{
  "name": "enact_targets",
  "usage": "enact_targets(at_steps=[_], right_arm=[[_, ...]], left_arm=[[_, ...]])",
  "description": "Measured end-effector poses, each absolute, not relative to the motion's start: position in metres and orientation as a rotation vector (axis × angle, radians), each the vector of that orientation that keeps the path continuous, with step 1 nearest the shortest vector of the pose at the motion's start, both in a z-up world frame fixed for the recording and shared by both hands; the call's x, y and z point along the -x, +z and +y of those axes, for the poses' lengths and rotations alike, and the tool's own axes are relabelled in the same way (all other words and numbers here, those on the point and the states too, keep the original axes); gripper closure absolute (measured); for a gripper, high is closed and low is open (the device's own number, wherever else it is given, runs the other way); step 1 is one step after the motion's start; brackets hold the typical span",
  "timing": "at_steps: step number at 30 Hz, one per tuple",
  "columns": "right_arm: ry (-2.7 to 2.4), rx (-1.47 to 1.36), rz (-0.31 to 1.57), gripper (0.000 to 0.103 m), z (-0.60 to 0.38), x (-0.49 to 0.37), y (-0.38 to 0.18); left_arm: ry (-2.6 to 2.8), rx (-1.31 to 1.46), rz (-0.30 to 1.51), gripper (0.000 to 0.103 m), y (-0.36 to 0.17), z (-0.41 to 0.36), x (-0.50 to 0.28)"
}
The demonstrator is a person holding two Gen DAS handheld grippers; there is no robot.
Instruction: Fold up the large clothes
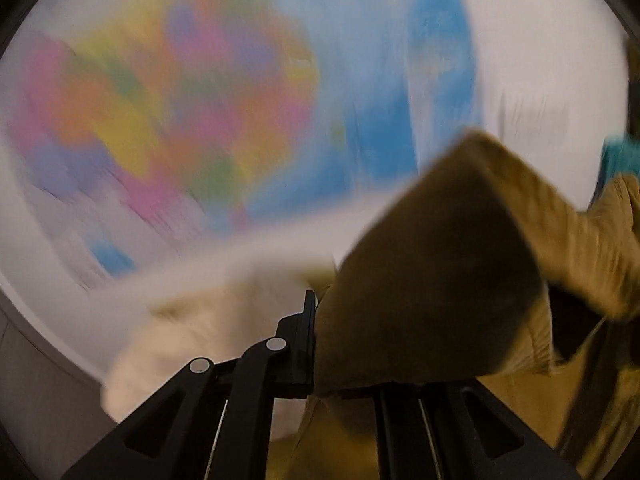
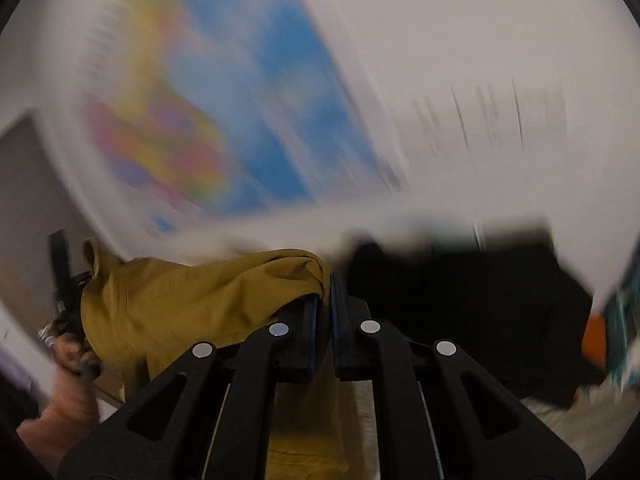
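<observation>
We note the largest thing in both wrist views is a pale wall [image 2: 460, 40] carrying a big poster [image 1: 192, 112] of blurred pink, orange, yellow and blue patches; in the left view it fills ten to one o'clock, in the right view it sits at ten to twelve o'clock. Both frames are heavily smeared. Next in size is the mustard-yellow garment [image 1: 432, 280], the task piece: in the left view it bulges from centre toward four o'clock and drapes over the right-hand finger; in the right view it runs from nine o'clock in to centre. We see a dark mass [image 2: 460, 300] at three to four o'clock in the right view, too blurred to name. The left gripper [image 1: 314, 340] has its jaws drawn narrow on the garment's cloth. The right gripper [image 2: 325, 312] likewise pinches the garment's edge between nearly closed pads. A hand [image 2: 70, 360] shows at eight o'clock in the right view, gripping a black handle.
</observation>
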State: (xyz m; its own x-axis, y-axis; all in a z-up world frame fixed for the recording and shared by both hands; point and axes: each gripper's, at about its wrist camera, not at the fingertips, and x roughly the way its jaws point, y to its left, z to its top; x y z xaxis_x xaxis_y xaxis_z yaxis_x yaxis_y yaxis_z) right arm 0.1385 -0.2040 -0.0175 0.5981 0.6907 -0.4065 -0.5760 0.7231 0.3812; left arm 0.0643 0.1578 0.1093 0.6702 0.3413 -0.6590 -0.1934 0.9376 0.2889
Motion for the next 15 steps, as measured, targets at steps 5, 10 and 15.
enact_targets(at_steps=[5,10,15], right_arm=[[0.597,-0.211,0.827,0.092,-0.166,-0.225,-0.113],[0.465,-0.027,0.745,0.04,-0.164,-0.204,-0.091],[0.524,0.247,0.511,0.017,-0.151,-0.108,-0.058]], left_arm=[[0.298,-0.121,1.053,0.092,0.003,0.176,-0.147],[0.208,-0.029,1.045,0.064,-0.006,0.228,-0.127],[0.121,-0.103,0.941,0.039,0.007,0.204,-0.068]])
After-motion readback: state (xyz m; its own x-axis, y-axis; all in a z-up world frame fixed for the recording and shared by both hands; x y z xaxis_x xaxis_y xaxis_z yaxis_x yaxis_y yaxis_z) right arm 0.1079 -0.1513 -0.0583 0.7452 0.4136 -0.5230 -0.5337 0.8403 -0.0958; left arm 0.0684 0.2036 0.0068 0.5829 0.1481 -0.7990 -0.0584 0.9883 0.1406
